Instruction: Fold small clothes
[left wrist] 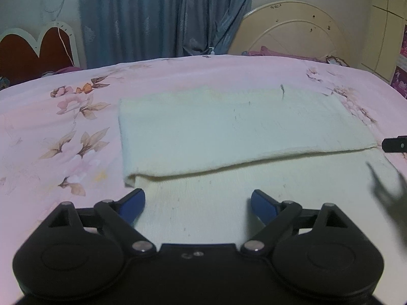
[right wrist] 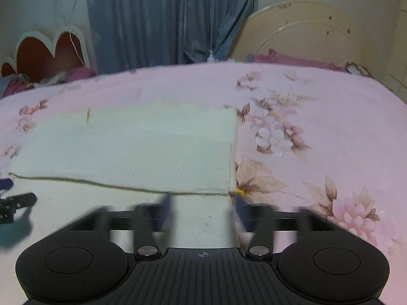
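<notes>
Here, left to right: left gripper (left wrist: 198, 204), fingers spread wide over the near layer of the cream cloth (left wrist: 236, 132), gripping nothing; cloth folded once, flat on the pink floral bedsheet (left wrist: 63, 132); right gripper (right wrist: 203, 209) (blurred), fingers apart astride the cloth's right end.

Cream cloth on a pink floral bed

Ahead of the blue-padded black fingers (left wrist: 132, 204), a plain cream terry cloth (left wrist: 229, 127) lies on the pale pink sheet with brown-leaf flower print (left wrist: 76, 132); beyond, grey-blue curtains (left wrist: 152, 15).
</notes>
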